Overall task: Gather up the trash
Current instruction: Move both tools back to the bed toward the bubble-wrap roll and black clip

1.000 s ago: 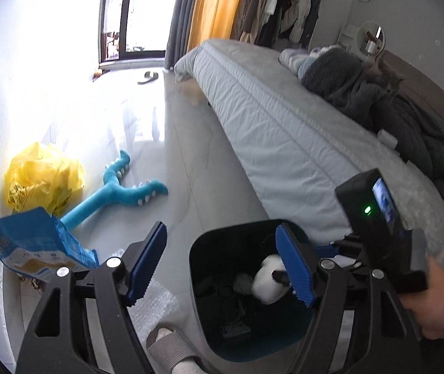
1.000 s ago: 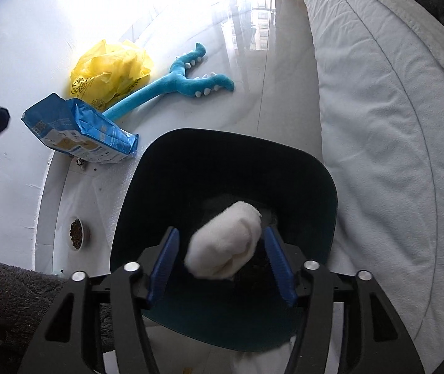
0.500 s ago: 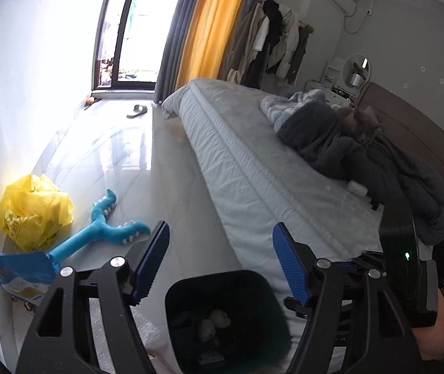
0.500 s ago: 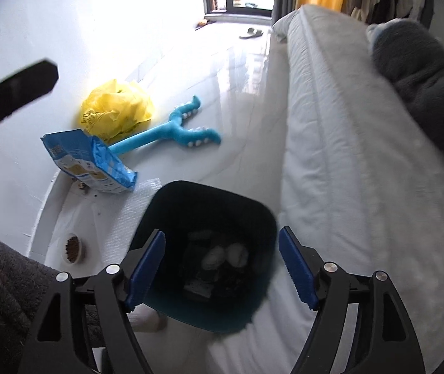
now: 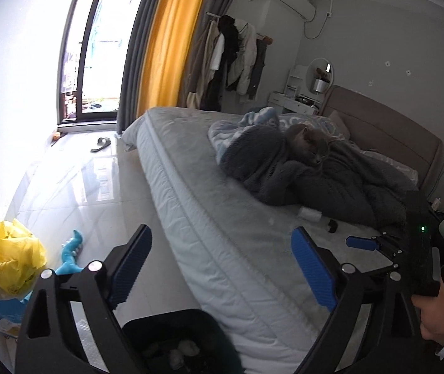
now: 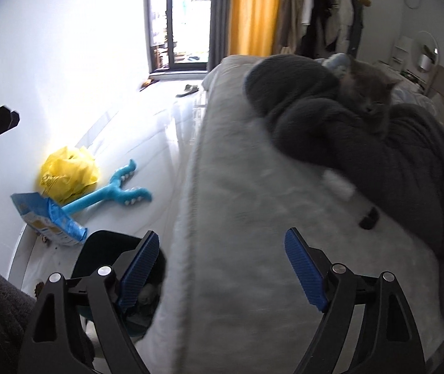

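Note:
A dark trash bin (image 5: 172, 327) stands on the floor beside the bed, with white wads (image 5: 187, 347) inside; it also shows in the right wrist view (image 6: 103, 249). My left gripper (image 5: 222, 268) is open and empty above the bin and the bed edge. My right gripper (image 6: 222, 268) is open and empty over the mattress. A white crumpled piece (image 5: 310, 214) and a small black item (image 5: 332, 226) lie on the bed by the grey blanket; they also show in the right wrist view, white piece (image 6: 337, 184) and black item (image 6: 368, 219).
A grey cat (image 5: 309, 146) lies on the dark blanket (image 6: 377, 149). On the floor by the wall are a yellow plastic bag (image 5: 11, 258), a blue packet (image 6: 47, 218) and a teal toy (image 6: 113, 193). A slipper (image 5: 100, 144) lies near the window.
My right gripper let the white wad fall into the bin and opened. Both grippers rose and swung from the bin toward the bed.

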Demonstrator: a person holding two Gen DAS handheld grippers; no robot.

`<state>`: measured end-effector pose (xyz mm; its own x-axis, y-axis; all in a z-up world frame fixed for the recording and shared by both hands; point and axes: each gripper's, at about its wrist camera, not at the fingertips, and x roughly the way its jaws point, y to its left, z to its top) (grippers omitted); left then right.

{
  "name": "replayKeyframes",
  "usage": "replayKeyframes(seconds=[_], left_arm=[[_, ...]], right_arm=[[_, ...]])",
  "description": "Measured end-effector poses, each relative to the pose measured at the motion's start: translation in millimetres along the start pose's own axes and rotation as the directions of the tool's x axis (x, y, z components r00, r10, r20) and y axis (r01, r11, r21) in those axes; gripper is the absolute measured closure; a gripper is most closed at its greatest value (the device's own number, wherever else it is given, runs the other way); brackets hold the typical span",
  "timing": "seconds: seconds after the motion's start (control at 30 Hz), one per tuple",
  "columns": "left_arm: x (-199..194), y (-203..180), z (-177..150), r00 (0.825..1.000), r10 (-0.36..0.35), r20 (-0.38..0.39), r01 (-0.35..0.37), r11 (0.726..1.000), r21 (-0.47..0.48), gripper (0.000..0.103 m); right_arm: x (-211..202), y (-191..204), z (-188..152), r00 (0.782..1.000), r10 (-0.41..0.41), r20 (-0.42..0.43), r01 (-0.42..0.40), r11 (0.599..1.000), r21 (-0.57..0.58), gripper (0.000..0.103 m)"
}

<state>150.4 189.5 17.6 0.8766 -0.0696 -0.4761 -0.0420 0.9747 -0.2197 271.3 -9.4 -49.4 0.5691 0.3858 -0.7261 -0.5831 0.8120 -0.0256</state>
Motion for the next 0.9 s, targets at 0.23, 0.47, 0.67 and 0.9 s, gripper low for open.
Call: replayKeyframes(seconds=[0.23, 0.47, 0.67, 0.9], left_arm=[[38.1, -28.4, -6.3, 0.999, -0.033, -0.009, 0.034, 0.999, 0.025, 0.010], [78.2, -52.4, -14.4, 0.996, -0.050, -0.070, 0.056, 0.995, 0.081, 0.010], [108.0, -79.5, -25.7, 0.988, -0.082, -0.129, 0.099, 0.987, 0.130, 0.010], [139.1, -109.5, -30.3, 0.978, -0.119, -0.168, 0.151, 0.970, 0.192, 0.010]], right_arm=[[0.8, -65.3, -8.5, 0.997, -0.074, 0.017, 0.074, 0.997, 0.029, 0.019], [10.9, -108.2, -21.4, 0.996, -0.092, 0.015, 0.091, 0.994, 0.054, 0.019], [13.8, -132.3, -18.1, 0.995, -0.096, 0.033, 0.095, 0.995, 0.043, 0.019], [23.0, -171.3, -16.4, 0.997, -0.063, 0.046, 0.060, 0.997, 0.057, 0.019]])
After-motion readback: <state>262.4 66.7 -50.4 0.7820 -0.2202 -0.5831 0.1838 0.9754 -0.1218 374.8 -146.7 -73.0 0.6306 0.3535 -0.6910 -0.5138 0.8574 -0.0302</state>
